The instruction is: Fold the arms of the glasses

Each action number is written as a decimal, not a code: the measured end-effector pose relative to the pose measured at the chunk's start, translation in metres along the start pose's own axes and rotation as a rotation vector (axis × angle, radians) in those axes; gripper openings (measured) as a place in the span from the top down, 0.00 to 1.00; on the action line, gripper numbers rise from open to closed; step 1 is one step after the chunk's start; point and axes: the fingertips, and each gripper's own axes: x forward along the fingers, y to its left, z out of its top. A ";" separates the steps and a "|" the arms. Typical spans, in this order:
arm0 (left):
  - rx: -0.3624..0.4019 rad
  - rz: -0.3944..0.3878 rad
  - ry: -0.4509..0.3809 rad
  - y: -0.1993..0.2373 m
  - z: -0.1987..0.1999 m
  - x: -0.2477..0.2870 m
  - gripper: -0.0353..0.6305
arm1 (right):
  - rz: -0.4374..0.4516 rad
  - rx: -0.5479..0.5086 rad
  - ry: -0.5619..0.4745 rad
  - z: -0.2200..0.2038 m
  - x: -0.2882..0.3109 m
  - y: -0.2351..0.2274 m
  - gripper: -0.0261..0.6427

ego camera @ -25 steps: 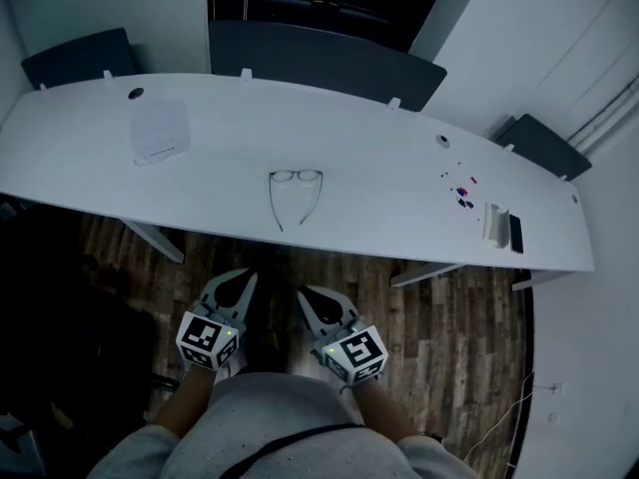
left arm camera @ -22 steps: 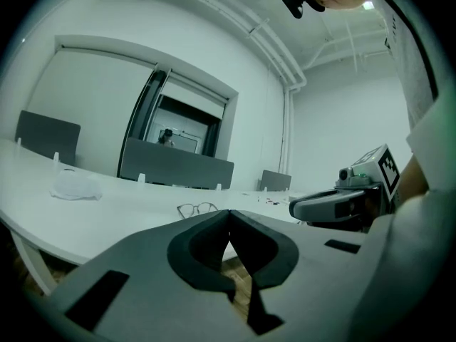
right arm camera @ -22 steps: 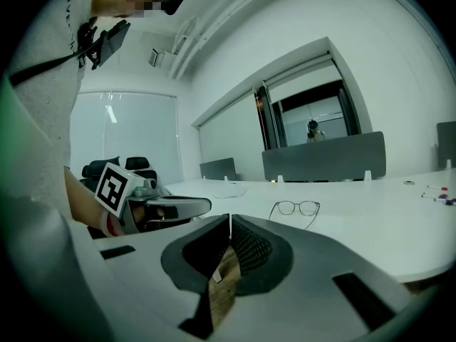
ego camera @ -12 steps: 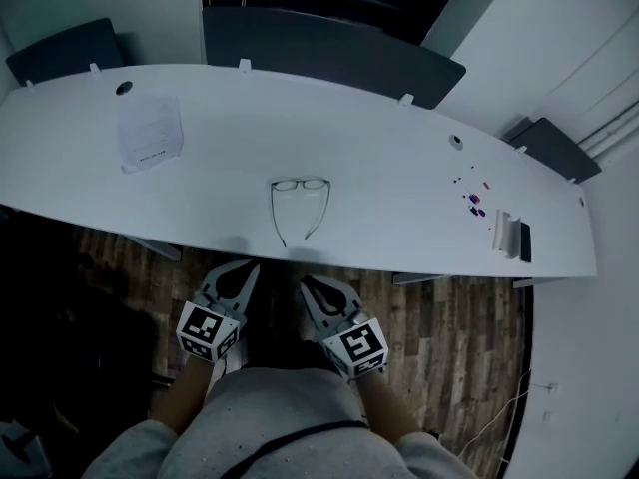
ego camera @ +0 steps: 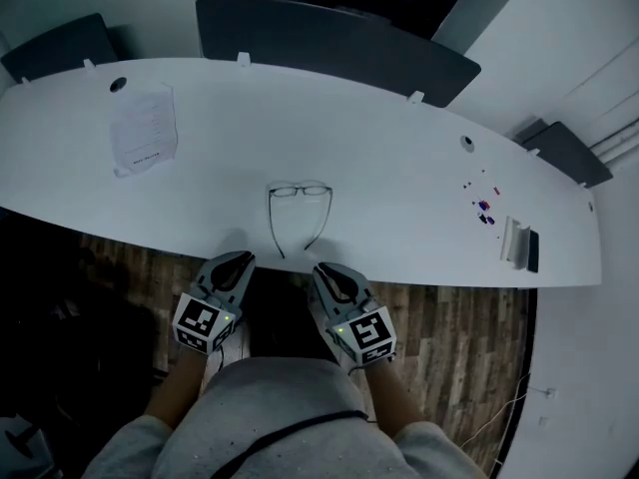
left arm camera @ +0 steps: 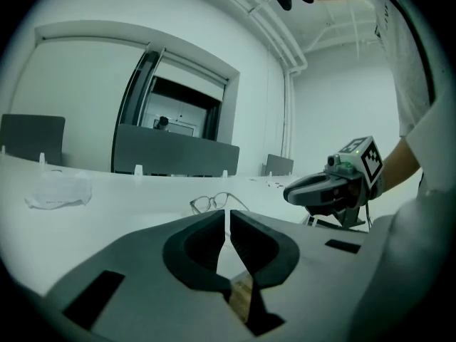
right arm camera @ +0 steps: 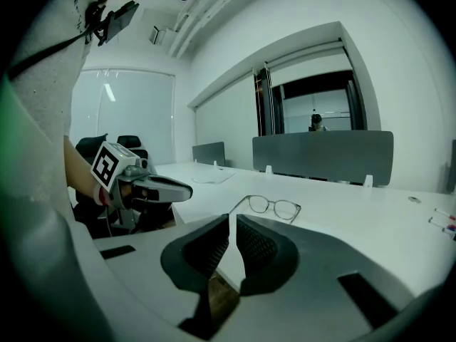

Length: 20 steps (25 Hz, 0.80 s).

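Both grippers have come forward to the near edge of the table (ego camera: 419,183) since a second ago, so the glasses (ego camera: 300,191) now lie just ahead of them. No part of the fold is done yet. The glasses rest on the table with lenses facing away, and their arms (ego camera: 273,226) are spread open toward the person; both are left to fold. The left gripper (ego camera: 238,259) and right gripper (ego camera: 324,269) are held side by side, pointing forward and slightly down. One is to each side of the arm tips, near them but not touching. Each gripper's jaws are clenched, with nothing between them.
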 end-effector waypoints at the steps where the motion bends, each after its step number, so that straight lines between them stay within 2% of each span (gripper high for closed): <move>1: 0.025 0.007 0.015 0.005 -0.001 0.005 0.92 | 0.000 -0.016 0.011 0.001 0.004 -0.007 0.93; 2: 0.054 0.012 0.030 0.010 -0.003 0.010 0.91 | 0.002 -0.035 0.022 0.002 0.009 -0.014 0.93; 4: 0.119 0.016 0.066 0.021 -0.006 0.021 0.73 | 0.006 -0.091 0.051 0.003 0.019 -0.029 0.93; 7: 0.228 0.016 0.119 0.038 -0.012 0.041 0.71 | 0.017 -0.180 0.102 -0.003 0.032 -0.051 0.92; 9: 0.312 0.017 0.168 0.047 -0.015 0.054 0.71 | 0.035 -0.232 0.142 -0.007 0.040 -0.064 0.82; 11: 0.433 0.019 0.225 0.056 -0.017 0.065 0.71 | 0.041 -0.317 0.180 -0.010 0.048 -0.077 0.81; 14: 0.639 0.019 0.298 0.066 -0.019 0.083 0.69 | 0.015 -0.536 0.231 -0.013 0.060 -0.098 0.79; 17: 0.838 0.026 0.365 0.072 -0.024 0.099 0.64 | -0.034 -0.858 0.288 -0.021 0.073 -0.118 0.75; 19: 0.950 0.027 0.399 0.076 -0.028 0.109 0.62 | -0.048 -1.036 0.306 -0.025 0.083 -0.126 0.73; 20: 0.997 0.022 0.413 0.077 -0.030 0.113 0.62 | -0.046 -1.092 0.307 -0.026 0.088 -0.129 0.72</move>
